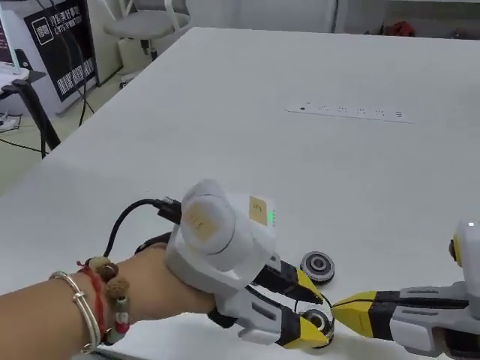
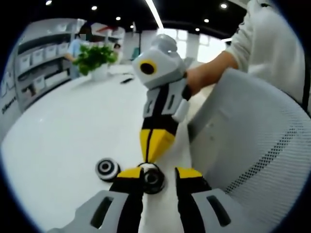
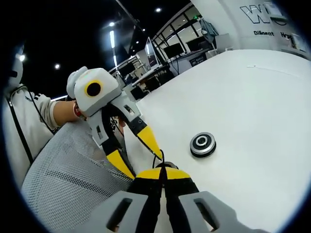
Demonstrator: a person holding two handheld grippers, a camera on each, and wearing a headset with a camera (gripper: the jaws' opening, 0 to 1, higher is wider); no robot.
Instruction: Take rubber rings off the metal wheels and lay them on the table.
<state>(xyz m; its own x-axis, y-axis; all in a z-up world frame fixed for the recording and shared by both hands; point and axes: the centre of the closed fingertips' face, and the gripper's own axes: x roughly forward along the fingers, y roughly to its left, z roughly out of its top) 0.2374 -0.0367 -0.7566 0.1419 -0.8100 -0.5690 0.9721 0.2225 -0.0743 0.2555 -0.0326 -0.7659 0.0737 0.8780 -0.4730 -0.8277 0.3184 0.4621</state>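
A small metal wheel (image 1: 321, 321) lies on the white table (image 1: 247, 127) between the jaws of my left gripper (image 1: 315, 313), resting against one of them. In the left gripper view the wheel (image 2: 152, 178) sits beside the left jaw, and the left gripper (image 2: 160, 172) is open. My right gripper (image 1: 339, 307) comes in from the right, shut, with its tips at the wheel. In its own view the right gripper (image 3: 163, 171) pinches a thin black rubber ring (image 3: 161, 159). A second wheel (image 1: 318, 265) (image 2: 107, 168) (image 3: 202, 144) with its ring on lies just beyond.
A white power strip (image 1: 349, 111) lies flat on the far part of the table. An office chair (image 1: 142, 22) and a banner stand (image 1: 64, 45) are off the table's left side. A grey mesh chair back (image 2: 252, 145) is close behind the grippers.
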